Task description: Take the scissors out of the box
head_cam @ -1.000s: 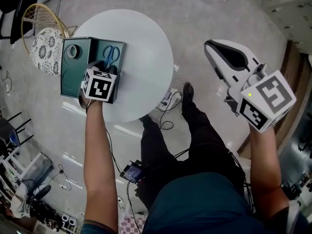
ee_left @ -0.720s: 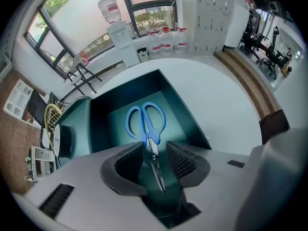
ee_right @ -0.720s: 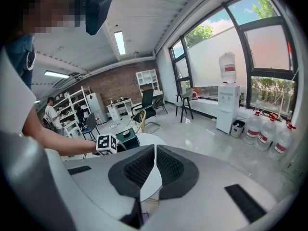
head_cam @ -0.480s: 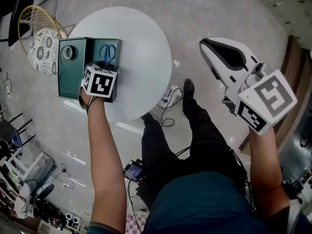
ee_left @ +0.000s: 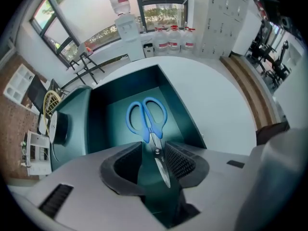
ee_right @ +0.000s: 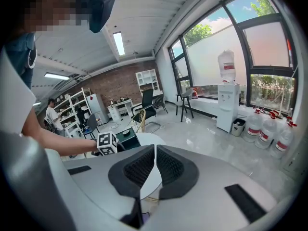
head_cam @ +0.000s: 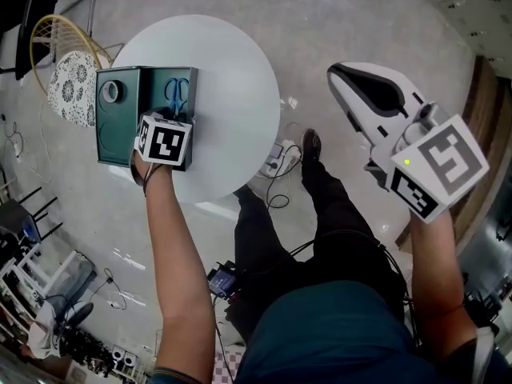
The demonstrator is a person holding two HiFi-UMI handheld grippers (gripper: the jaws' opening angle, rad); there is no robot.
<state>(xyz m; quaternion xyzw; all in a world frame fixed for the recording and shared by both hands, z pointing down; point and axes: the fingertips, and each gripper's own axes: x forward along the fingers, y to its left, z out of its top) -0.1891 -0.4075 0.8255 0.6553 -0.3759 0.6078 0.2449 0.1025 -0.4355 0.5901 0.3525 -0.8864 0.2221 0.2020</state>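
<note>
L gripper (ee_left: pixel 154 154) jaws, just narrowed, loosely straddle scissors (ee_left: pixel 150 134) in box (ee_left: pixel 96 124) on round table (ee_left: pixel 216 100); R gripper (ee_right: pixel 154 162) closed.

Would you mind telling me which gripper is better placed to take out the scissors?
Left. The left gripper points down into the box; its jaws have just been closing around the scissors. The right gripper hangs shut, away from the table.
</note>
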